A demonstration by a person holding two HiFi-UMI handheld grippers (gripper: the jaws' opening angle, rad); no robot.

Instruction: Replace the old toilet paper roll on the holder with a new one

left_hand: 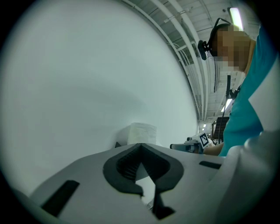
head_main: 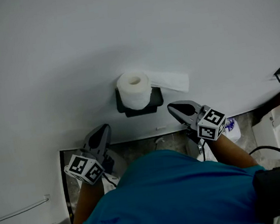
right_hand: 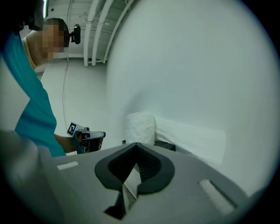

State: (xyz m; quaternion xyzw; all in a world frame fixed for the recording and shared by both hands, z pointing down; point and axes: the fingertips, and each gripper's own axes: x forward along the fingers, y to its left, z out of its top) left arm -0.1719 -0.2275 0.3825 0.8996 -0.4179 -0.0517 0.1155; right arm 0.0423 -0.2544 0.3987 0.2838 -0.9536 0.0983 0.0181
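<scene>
Near the black wall holder [head_main: 140, 107] with its white toilet paper roll [head_main: 134, 89], we hold the left gripper [head_main: 103, 129] and the right gripper [head_main: 173, 107], both pressed together and empty.

Paper roll [head_main: 134, 90] sits on holder [head_main: 141, 110], between left tool [head_main: 103, 128] and right tool [head_main: 172, 107].

A mock-up washroom in an industrial hall: a white wall [head_main: 70, 51] carries a toilet roll [head_main: 135, 89] on a black holder [head_main: 140, 105], beneath exposed ceiling pipes [right_hand: 92, 26].
</scene>
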